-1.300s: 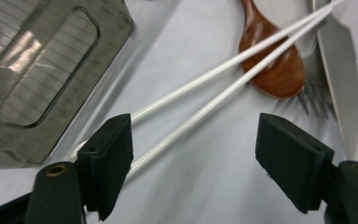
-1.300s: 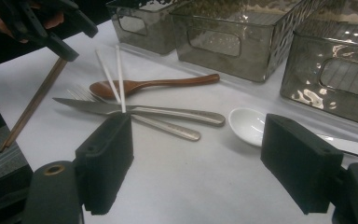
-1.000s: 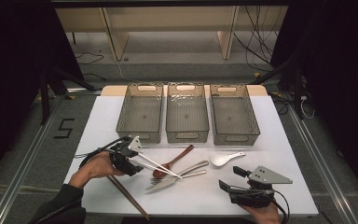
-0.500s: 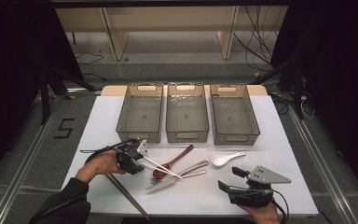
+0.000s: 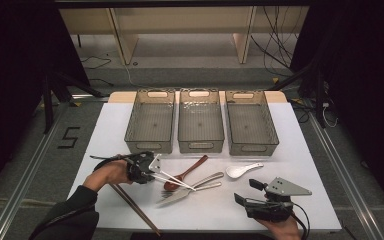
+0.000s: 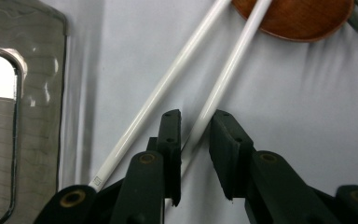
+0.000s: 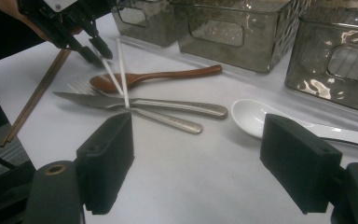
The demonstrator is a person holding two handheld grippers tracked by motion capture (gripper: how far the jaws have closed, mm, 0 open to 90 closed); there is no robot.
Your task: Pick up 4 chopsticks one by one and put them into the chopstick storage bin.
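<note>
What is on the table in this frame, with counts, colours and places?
bins: three, smoky clear, row at table's far side
white chopsticks: two, one between the left tongs' jaws, the other beside them
brown chopsticks: pair, near left edge
wooden spoon: one, brown, centre
fork and knife: one each, steel, centre
ceramic spoon: one, white, right of centre
left tongs: black, jaws just closing
right tongs: black, open, empty
</note>
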